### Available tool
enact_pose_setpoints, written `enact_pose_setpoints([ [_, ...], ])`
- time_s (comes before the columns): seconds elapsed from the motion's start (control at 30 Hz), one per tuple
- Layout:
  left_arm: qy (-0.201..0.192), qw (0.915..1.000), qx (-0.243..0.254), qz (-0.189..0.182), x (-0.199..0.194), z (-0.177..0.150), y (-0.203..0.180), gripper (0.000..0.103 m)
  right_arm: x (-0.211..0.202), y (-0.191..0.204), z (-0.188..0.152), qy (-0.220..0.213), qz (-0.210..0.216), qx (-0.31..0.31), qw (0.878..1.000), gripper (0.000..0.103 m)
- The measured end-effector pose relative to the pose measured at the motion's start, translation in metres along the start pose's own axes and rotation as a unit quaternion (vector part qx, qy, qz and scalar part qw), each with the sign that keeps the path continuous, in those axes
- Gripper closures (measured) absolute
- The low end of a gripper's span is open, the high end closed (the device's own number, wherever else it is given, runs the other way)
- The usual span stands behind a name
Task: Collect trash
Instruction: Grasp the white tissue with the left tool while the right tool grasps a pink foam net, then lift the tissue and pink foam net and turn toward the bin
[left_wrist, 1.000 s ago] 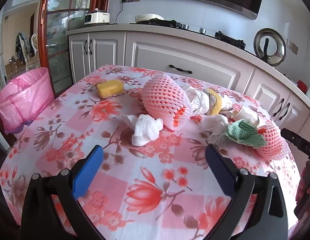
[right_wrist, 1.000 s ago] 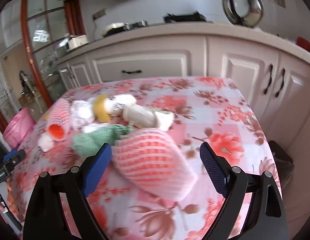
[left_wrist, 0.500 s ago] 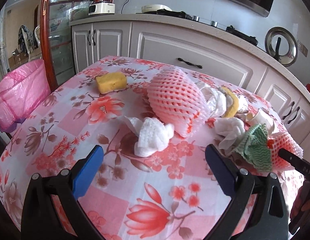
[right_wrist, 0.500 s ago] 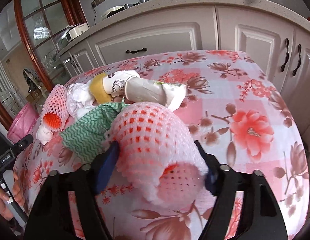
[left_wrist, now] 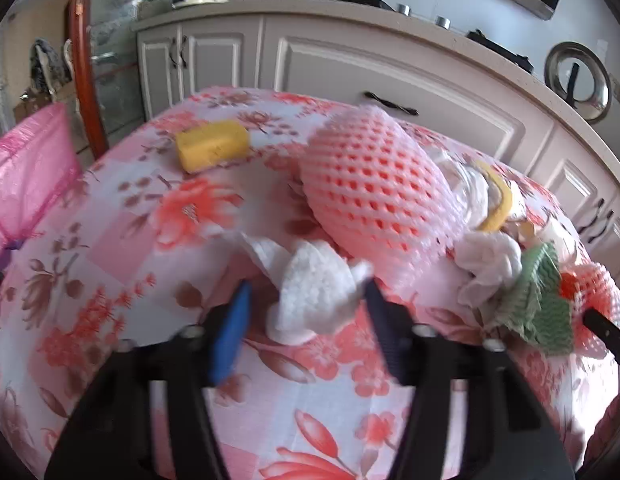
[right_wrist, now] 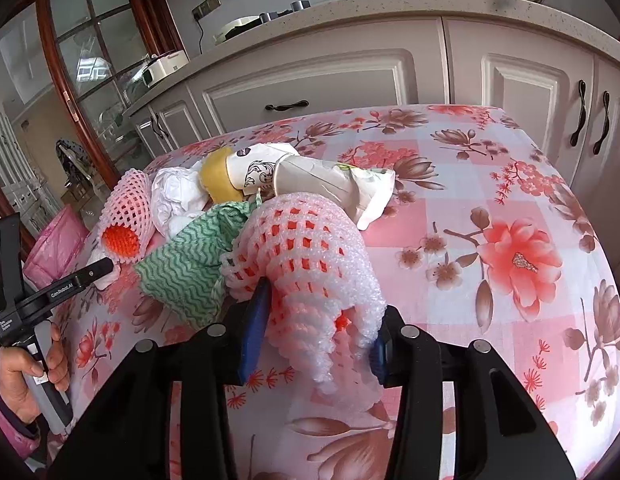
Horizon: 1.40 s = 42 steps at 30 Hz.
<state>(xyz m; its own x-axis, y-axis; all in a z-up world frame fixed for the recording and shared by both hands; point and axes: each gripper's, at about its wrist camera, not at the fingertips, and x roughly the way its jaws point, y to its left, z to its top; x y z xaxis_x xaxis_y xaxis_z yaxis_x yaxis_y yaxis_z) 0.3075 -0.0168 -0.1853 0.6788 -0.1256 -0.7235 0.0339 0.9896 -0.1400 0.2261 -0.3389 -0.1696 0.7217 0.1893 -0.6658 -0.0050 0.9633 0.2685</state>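
A crumpled white tissue (left_wrist: 313, 296) lies on the floral tablecloth (left_wrist: 110, 240) between the jaws of my left gripper (left_wrist: 306, 286). Those jaws are closing: the right pad touches the tissue and a small gap shows at the left pad. Behind it sits a large pink foam fruit net (left_wrist: 373, 184). In the right wrist view my right gripper (right_wrist: 323, 300) is closing on a second pink foam net (right_wrist: 310, 248), and both pads press into its squashed near end. A green wavy cloth (right_wrist: 190, 264) lies against that net's left side.
A yellow sponge (left_wrist: 212, 144) lies at the far left of the table. A pink trash bag (left_wrist: 26, 168) hangs beyond the left edge. Paper cups (right_wrist: 317, 184), a white wad (right_wrist: 174, 196) and a yellow peel (right_wrist: 214, 176) are piled mid-table. White cabinets (right_wrist: 310, 76) stand behind.
My left gripper moved forward and down until the tissue came between its jaws, which narrowed. My right gripper's jaws drew in from wide apart and now squeeze the foam net.
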Motion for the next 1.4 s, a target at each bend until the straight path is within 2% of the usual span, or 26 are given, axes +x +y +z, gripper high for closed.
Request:
enact_pose_setpoints([
  [0.07,-0.002,1.0000,0.009,0.000,-0.002,-0.003,-0.003,0.069,-0.001,0.001,0.000,-0.002,0.001,0.000,1.000,0.065],
  [0.2,-0.027,0.9994,0.021,0.011,-0.017,-0.010,-0.007,0.074,-0.007,0.006,-0.002,-0.008,0.002,0.000,1.000,0.071],
  [0.4,-0.046,0.9987,0.021,0.006,-0.045,-0.021,-0.008,0.075,-0.023,0.018,-0.006,-0.020,0.006,-0.008,1.000,0.074],
  [0.8,-0.085,0.9959,0.030,-0.012,-0.108,-0.037,-0.011,0.075,-0.067,0.057,-0.012,-0.051,0.026,-0.034,0.998,0.074],
  [1.4,-0.148,0.9863,0.068,-0.028,-0.214,-0.054,-0.020,0.075,-0.129,0.147,-0.014,-0.110,0.076,-0.107,0.985,0.075],
])
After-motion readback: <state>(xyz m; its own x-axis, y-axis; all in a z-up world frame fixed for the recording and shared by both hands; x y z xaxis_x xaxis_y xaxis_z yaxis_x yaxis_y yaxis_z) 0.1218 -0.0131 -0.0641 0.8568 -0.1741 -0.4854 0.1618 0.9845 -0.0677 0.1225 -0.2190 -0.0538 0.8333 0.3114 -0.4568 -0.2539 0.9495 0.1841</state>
